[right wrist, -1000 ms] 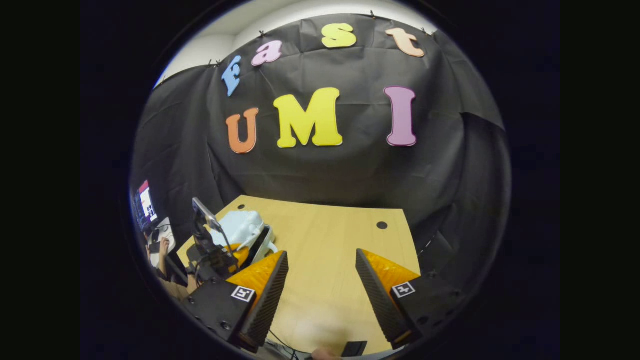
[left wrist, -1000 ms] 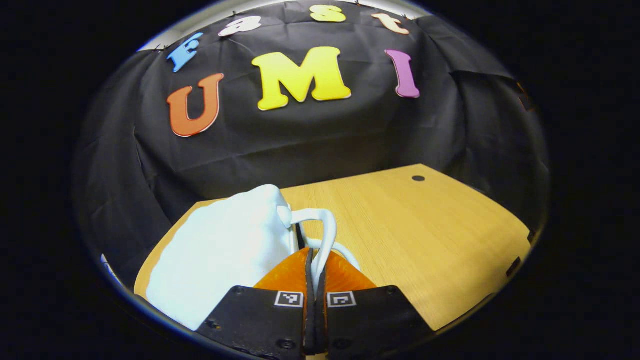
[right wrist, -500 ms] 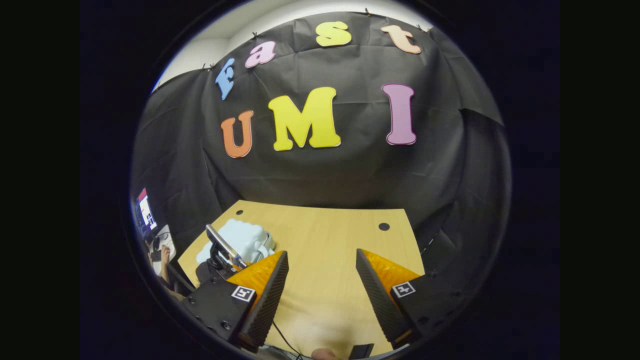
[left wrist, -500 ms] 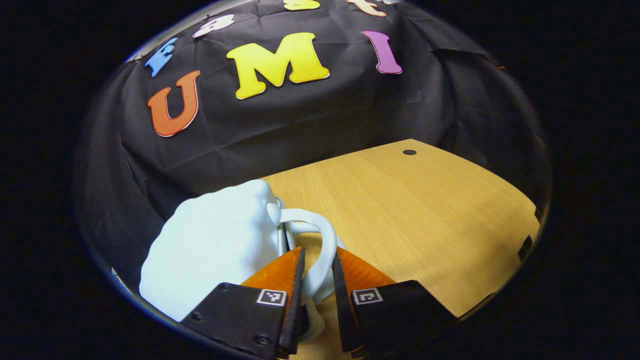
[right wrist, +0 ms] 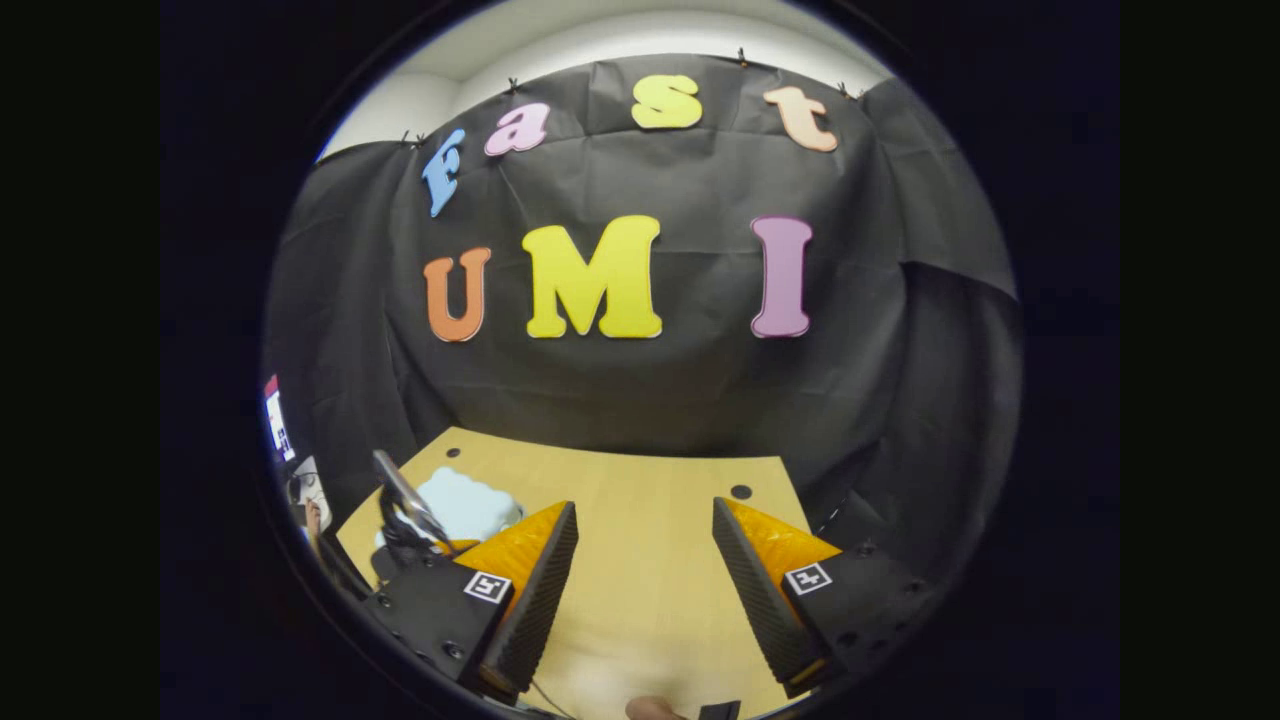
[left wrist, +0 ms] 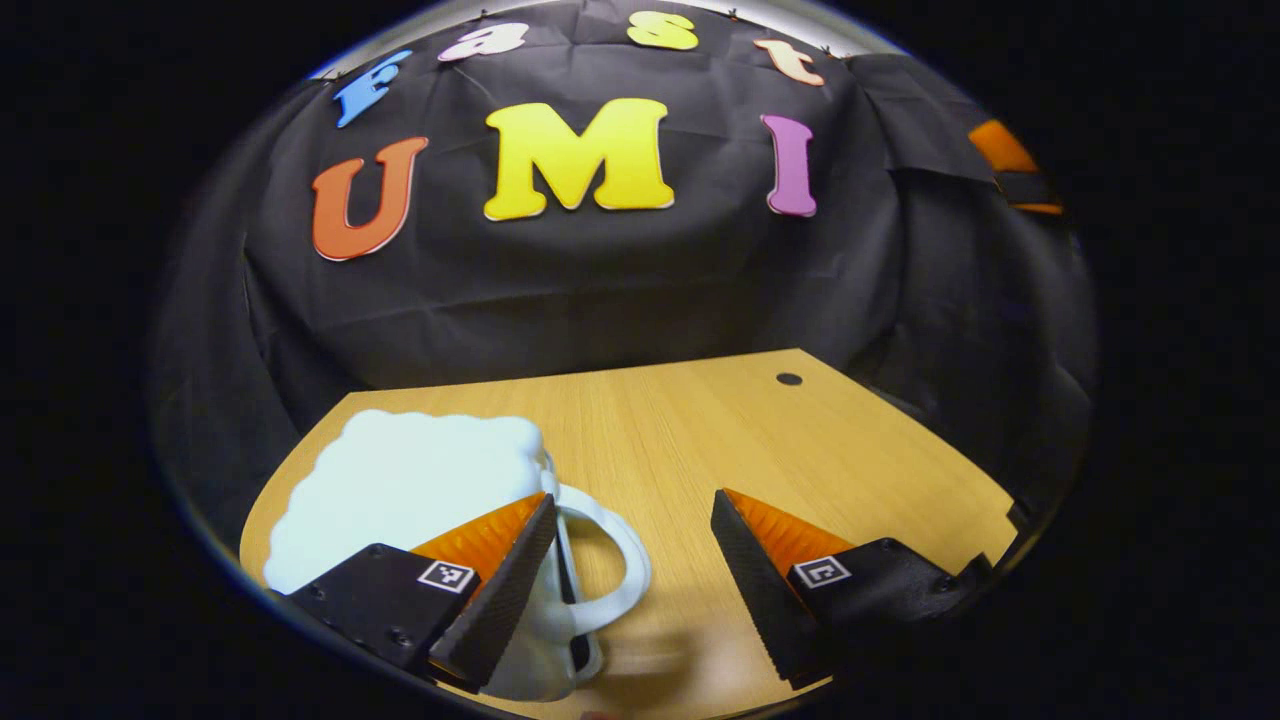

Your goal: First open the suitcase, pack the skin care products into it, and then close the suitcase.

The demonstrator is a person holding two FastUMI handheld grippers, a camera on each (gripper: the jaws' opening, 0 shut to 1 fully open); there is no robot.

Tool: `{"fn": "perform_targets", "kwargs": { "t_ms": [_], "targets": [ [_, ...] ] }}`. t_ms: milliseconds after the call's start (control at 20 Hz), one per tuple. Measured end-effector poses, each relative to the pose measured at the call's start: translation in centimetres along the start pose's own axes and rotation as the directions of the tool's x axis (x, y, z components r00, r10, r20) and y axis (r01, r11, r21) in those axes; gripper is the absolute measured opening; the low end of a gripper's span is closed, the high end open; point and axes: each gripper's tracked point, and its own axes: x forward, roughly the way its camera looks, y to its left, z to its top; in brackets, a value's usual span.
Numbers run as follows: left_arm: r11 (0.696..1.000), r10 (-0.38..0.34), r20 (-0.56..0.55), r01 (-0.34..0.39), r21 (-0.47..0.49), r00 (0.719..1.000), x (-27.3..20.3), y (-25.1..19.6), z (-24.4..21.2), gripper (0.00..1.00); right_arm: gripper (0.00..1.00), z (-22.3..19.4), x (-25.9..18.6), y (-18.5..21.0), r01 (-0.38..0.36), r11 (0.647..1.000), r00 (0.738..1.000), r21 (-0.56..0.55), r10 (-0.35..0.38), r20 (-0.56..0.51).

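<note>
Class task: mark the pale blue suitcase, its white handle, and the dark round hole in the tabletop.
suitcase (left wrist: 400, 485), left gripper view, on its bumpy shell.
handle (left wrist: 625, 565), left gripper view, on the loop's outer curve.
hole (left wrist: 789, 379), left gripper view, on its centre.

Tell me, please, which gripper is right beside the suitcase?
The left gripper: its open fingers flank the closed suitcase's handle. The right gripper hangs open over bare table.
</note>
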Motion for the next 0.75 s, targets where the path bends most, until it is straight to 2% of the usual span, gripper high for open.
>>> {"fn": "perform_targets", "kwargs": {
  "t_ms": [200, 450, 600, 750],
  "targets": [
    [0.997, 0.078, 0.099, -0.077, -0.019, 0.992, -5.8, 4.6, 6.5, 0.99, 0.8, 0.1, -0.5, 2.8, 0.024, 0.999, 0.998, -0.044, -0.022, 0.052],
    [0.991, 0.116, 0.209, -0.127, 0.041, 0.971, -10.8, 8.2, 12.8, 0.99, 0.82, -0.7, -0.4, 8.4, 0.007, 1.0, 0.998, -0.023, -0.005, 0.064],
    [0.996, 0.083, 0.242, -0.089, 0.012, 0.967, -12.5, 8.9, 15.0, 0.99, 0.82, -1.0, -0.3, 11.3, -0.022, 1.0, 0.998, -0.011, 0.023, 0.055],
    [0.996, 0.09, 0.256, -0.093, 0.0, 0.963, -13.4, 10.6, 15.8, 0.99, 0.82, -1.0, -0.6, 13.1, -0.025, 1.0, 0.998, -0.016, 0.026, 0.056]
  ]
}}
